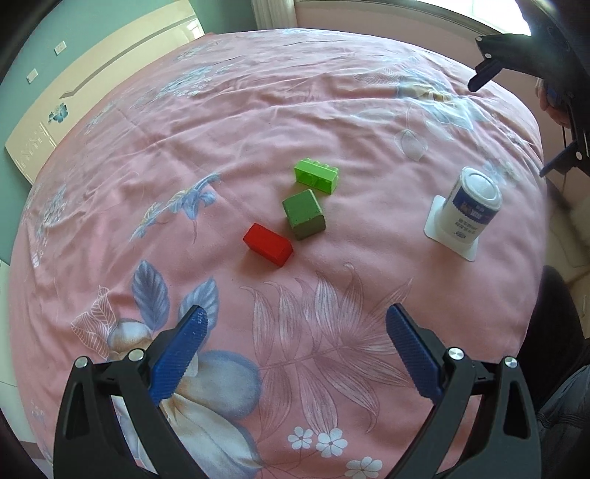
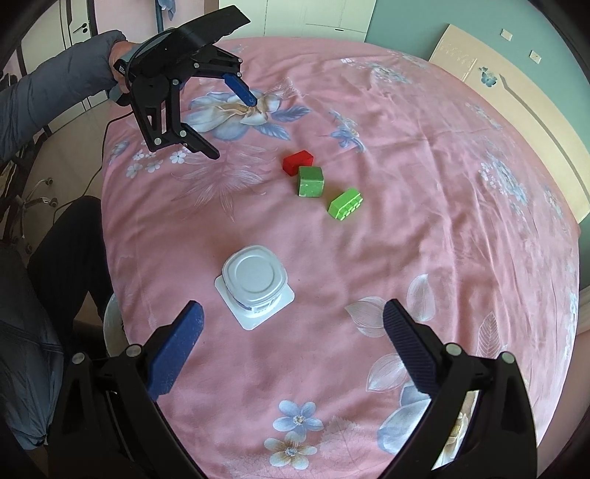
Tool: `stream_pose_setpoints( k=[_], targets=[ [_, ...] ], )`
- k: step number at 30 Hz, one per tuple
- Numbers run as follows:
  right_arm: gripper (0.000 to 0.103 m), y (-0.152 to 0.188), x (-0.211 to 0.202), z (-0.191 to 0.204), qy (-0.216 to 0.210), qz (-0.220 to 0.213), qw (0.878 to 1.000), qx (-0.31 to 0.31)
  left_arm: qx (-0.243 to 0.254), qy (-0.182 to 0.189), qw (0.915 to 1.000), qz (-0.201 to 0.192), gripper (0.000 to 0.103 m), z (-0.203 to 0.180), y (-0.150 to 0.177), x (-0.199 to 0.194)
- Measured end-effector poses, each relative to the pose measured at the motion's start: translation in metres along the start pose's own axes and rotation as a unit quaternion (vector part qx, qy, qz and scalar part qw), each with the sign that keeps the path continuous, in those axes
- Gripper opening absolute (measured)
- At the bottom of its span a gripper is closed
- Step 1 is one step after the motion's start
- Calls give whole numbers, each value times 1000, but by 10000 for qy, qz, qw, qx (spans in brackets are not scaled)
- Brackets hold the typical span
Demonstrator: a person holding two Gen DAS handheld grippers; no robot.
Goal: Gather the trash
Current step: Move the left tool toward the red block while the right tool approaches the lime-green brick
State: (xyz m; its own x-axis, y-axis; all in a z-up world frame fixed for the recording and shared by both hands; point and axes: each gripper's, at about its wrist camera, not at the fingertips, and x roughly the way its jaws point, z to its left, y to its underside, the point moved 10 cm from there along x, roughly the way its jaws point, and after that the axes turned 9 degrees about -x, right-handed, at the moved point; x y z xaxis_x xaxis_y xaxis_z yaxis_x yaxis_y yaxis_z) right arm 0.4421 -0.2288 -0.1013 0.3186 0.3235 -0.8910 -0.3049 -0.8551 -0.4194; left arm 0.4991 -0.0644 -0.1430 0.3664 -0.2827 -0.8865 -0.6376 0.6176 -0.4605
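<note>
A white yogurt cup (image 1: 470, 206) stands upside down on its wide rim on the pink floral bedsheet (image 1: 258, 110); in the right wrist view the cup (image 2: 254, 282) is just ahead of my right gripper (image 2: 293, 317), which is open and empty. A red block (image 1: 268, 244), a dark green cube (image 1: 304, 214) and a light green studded brick (image 1: 317, 176) lie mid-bed. My left gripper (image 1: 297, 324) is open and empty, short of the red block. The blocks (image 2: 306, 173) also show in the right wrist view, beyond the cup.
The bed's edge falls away at the left of the right wrist view, beside the person's leg (image 2: 70, 250). A beige headboard (image 1: 92, 84) and a green wall stand at the bed's far end. A window (image 1: 479, 11) is behind the bed.
</note>
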Motion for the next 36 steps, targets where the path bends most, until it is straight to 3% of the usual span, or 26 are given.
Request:
stream_pose_setpoints(
  k=[6,17,29,36],
  targets=[
    [96,5,6,7,-127,72,9999,-80,532,288,9982,-27,99,-22,4,2],
    [96,-8,17,-21,-162,7,9998,-80,587,700,9958,110,99,-22,-1,15],
    [96,-48,79,-73,-337,83,9990,-273,568,844,9944,298,99,4,-25,51],
    [96,-69,114,-83,-429,126,9971,-622,859,875,9917,375,99,8,-33,64]
  ],
)
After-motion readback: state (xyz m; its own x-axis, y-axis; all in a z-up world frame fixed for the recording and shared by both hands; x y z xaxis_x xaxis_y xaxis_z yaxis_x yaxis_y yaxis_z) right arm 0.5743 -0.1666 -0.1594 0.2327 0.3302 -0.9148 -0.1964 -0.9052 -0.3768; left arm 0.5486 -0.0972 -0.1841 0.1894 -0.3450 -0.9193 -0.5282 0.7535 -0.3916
